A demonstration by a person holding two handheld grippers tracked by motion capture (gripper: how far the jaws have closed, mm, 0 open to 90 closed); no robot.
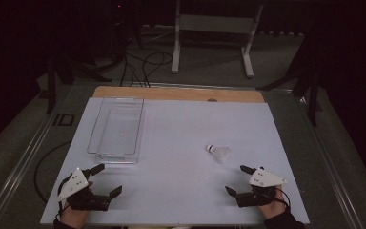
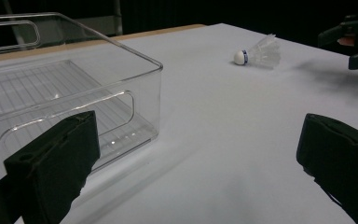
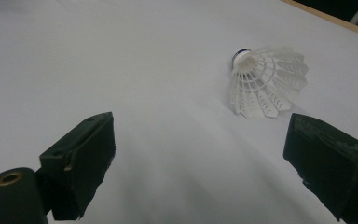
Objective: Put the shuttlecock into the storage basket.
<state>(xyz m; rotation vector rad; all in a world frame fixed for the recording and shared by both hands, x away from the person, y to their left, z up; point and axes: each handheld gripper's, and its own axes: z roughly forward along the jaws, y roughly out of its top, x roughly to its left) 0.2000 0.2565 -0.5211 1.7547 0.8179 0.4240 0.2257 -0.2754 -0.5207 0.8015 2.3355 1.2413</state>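
Note:
A white shuttlecock (image 1: 219, 152) lies on its side on the white tabletop (image 1: 181, 143), right of centre; it also shows in the left gripper view (image 2: 258, 52) and close in the right gripper view (image 3: 263, 80). A clear plastic bin (image 1: 116, 129) stands empty at the left (image 2: 74, 88). My left gripper (image 1: 107, 180) rests near the front left edge, open, nothing between its jaws. My right gripper (image 1: 237, 179) sits near the front right, open, a short way in front of the shuttlecock, and appears far off in the left gripper view (image 2: 354, 39).
A wooden strip (image 1: 178, 93) runs along the table's far edge. Beyond it are a white metal stand (image 1: 214, 38) and cables (image 1: 143, 62) on the floor. Dark surroundings ring the table.

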